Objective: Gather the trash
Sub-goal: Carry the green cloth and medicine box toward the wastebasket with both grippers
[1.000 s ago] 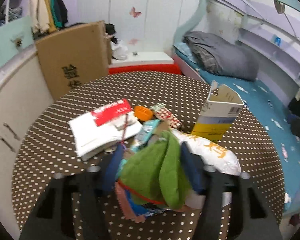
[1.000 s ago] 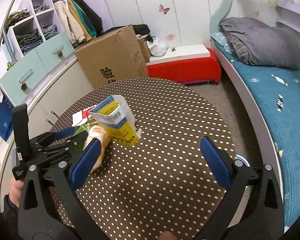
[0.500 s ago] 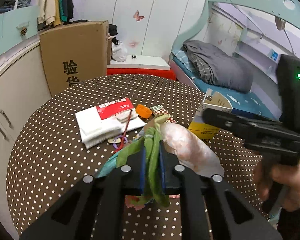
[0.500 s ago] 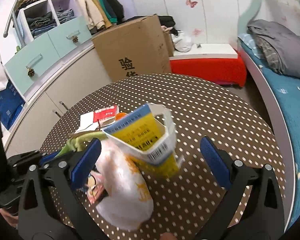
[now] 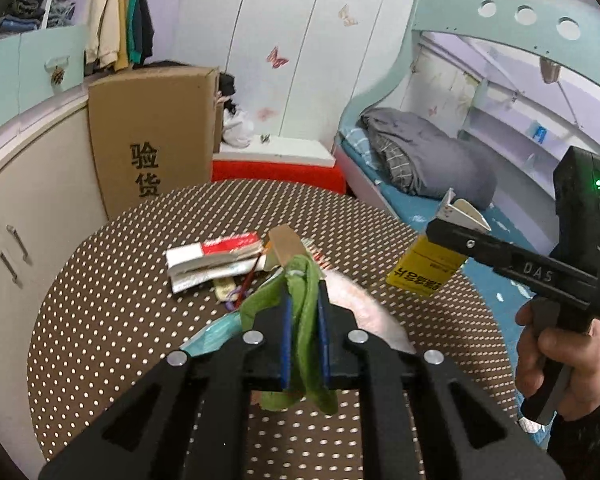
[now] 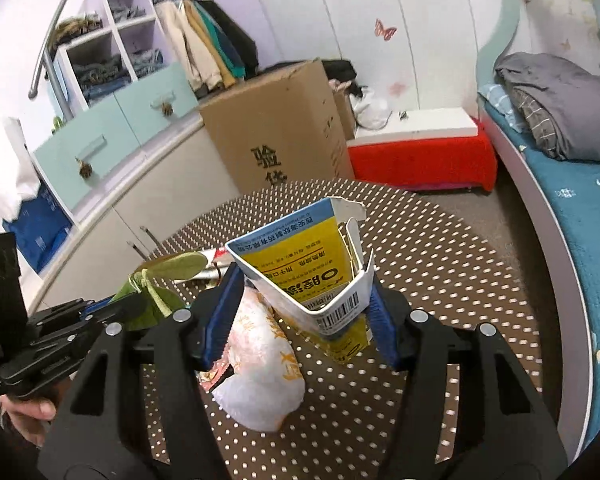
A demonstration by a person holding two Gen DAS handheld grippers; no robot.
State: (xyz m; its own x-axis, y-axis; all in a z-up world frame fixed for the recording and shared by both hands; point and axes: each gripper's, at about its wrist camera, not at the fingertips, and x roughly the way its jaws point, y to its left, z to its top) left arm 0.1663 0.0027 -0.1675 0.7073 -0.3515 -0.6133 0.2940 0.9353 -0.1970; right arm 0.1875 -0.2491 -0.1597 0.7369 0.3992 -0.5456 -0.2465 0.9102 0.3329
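The left gripper (image 5: 303, 312) pinches a green wrapper (image 5: 306, 320) above the dotted table (image 5: 100, 320), beside a white snack bag (image 6: 260, 380). To the right, the right gripper (image 6: 300, 312) clamps a yellow carton (image 6: 312, 268), lifted.

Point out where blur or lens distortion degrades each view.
Left wrist view: the white bag behind the green wrapper is motion-smeared, and the bed frame bows under fisheye. Right wrist view: the yellow carton is sharp, the table dots streak near the bottom, and black vignette fills the corners.
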